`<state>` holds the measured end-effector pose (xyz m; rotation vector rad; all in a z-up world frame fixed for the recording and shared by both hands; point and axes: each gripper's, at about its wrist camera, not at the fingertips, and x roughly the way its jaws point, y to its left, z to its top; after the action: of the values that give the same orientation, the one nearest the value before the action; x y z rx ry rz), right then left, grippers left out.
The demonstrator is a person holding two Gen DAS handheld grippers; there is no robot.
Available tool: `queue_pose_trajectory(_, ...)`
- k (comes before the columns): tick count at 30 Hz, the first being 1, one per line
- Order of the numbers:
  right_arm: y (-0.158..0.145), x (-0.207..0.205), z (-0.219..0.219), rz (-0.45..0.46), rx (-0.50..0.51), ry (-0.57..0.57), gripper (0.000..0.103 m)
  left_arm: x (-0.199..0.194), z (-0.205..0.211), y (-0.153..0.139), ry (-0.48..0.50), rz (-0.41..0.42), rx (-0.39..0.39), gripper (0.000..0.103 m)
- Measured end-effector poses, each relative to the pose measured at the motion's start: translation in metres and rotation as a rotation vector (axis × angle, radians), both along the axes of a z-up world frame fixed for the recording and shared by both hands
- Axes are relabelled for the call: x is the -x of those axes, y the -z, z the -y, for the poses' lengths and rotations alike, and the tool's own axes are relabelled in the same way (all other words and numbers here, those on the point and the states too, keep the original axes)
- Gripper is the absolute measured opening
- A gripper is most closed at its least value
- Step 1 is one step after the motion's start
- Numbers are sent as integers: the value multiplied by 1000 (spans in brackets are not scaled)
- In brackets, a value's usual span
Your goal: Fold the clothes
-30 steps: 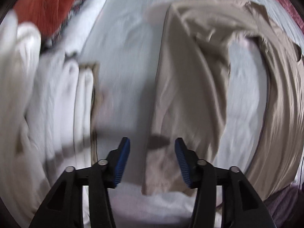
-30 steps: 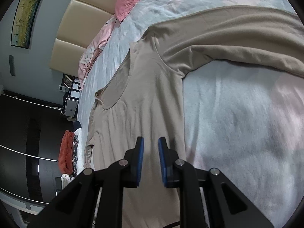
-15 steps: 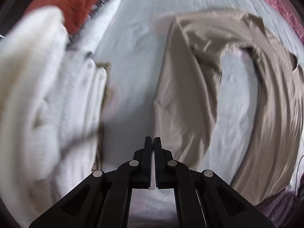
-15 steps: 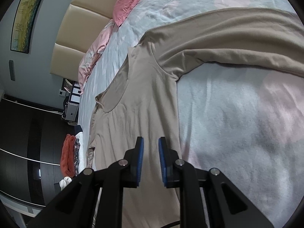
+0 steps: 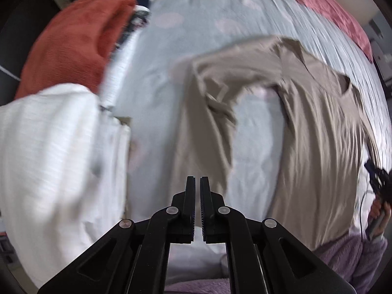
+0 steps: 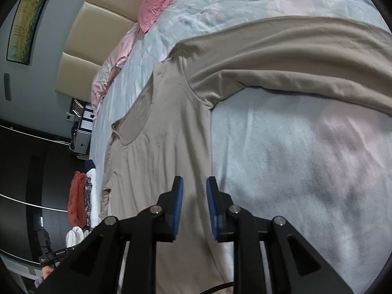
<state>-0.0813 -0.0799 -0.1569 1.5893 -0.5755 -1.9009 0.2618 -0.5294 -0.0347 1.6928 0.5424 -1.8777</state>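
While the beige long-sleeved cotton top (image 6: 171,132) lies spread flat on the pale grey bedspread with faint pink blotches (image 6: 306,171), the right gripper (image 6: 194,186) hovers just above the garment's side edge, its blue-padded fingers (image 6: 177,203) parted with only a narrow gap and nothing between them. One sleeve stretches away across the bed toward the upper right of the right wrist view, and the scooped neckline points toward the padded cream headboard (image 6: 80,56), where pink pillows (image 6: 161,2) rest.

From the left wrist view, the left gripper (image 5: 197,183) has its fingers drawn together until they nearly touch, with no cloth visibly caught between them; it sits above the bedspread just beside the lower end of the other sleeve (image 5: 205,122), which runs down the bed in a loose, wrinkled band. To the left lies a blurred pile of white knitted fabric (image 5: 54,152), and beyond it a rust-orange fleecy garment (image 5: 73,41). A hand (image 5: 379,210) shows at the far right edge.
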Motion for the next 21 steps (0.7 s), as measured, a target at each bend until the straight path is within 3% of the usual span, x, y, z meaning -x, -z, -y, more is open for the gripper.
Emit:
queue_pose_trajectory(7, 9, -17, -10, 27, -91, -53, 21, 14, -60, 43, 140, 58, -119, 30)
queue_pose_trajectory(13, 15, -41, -32, 147, -85, -55, 21, 15, -117, 93, 315, 234, -167, 35)
queue_pose_trajectory(16, 5, -57, -36, 162, -171, -118, 21, 10, -141, 106, 403, 300, -164, 50)
queue_pose_trajectory(21, -12, -91, -30, 127, -374, -325, 22, 9, -163, 115, 496, 352, -153, 50)
